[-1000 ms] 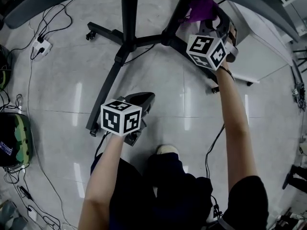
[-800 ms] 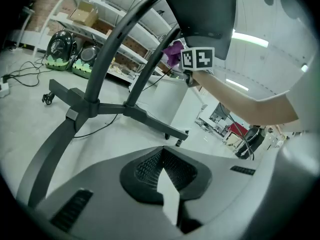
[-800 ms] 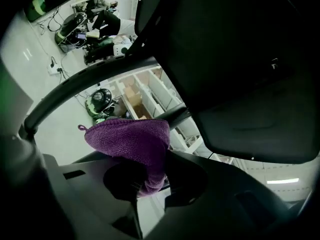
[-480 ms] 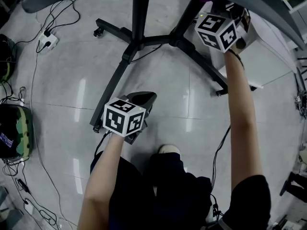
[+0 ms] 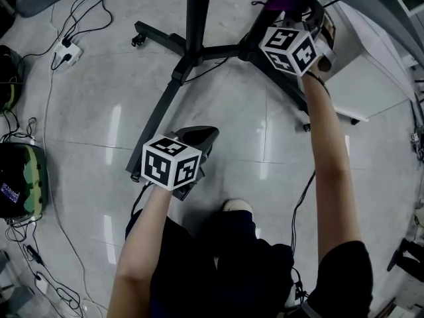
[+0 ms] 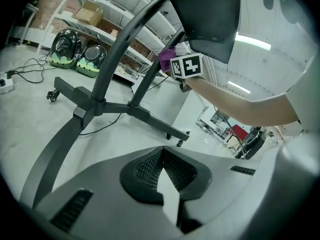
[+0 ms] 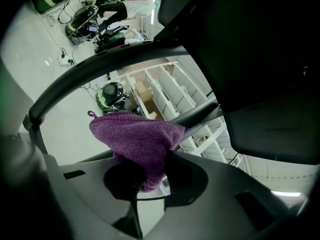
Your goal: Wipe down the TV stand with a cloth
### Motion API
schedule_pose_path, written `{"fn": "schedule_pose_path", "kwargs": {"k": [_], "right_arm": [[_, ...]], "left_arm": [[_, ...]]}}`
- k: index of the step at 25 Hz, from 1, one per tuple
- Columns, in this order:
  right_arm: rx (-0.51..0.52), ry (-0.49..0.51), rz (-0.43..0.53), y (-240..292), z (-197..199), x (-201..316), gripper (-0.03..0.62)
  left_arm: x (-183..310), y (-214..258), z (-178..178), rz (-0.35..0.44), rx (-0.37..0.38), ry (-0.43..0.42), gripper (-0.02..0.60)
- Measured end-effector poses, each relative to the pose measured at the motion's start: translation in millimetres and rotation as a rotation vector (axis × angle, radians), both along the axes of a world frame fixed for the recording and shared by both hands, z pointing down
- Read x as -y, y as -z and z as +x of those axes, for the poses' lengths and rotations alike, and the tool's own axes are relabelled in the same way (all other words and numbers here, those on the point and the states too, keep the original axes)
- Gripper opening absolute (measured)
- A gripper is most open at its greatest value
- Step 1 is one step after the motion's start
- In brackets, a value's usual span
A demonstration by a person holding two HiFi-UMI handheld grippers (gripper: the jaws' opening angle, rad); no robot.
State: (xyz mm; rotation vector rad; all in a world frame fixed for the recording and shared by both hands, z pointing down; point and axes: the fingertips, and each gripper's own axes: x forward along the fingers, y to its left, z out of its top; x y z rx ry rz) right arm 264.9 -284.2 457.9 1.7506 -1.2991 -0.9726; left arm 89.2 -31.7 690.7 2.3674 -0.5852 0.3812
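Clamped tight on the purple cloth (image 7: 137, 134) with the right gripper (image 7: 150, 184), the wad poking out ahead of the jaws. Sits right at the slanted strut (image 6: 142, 79) of the TV stand (image 5: 199, 25), seemingly touching it, high above the wheeled legs. Calls for strokes along the strut's length, downward. Far nearer on the right side; left gripper (image 5: 197, 136) held low by the front leg, well apart, jaws closed on nothing.
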Motion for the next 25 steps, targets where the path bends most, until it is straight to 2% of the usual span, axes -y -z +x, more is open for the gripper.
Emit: {"fn": "schedule_pose_path", "kwargs": {"k": [14, 25], "right_arm": [[0.007, -0.022, -0.118, -94, 4, 6, 0.095], [0.008, -0.038, -0.282, -187, 7, 10, 0.097]], "left_arm": [[5, -6, -17, -0.016, 0.007, 0.011, 0.006], [6, -18, -22, -0.037, 0.032, 0.012, 0.006]]}}
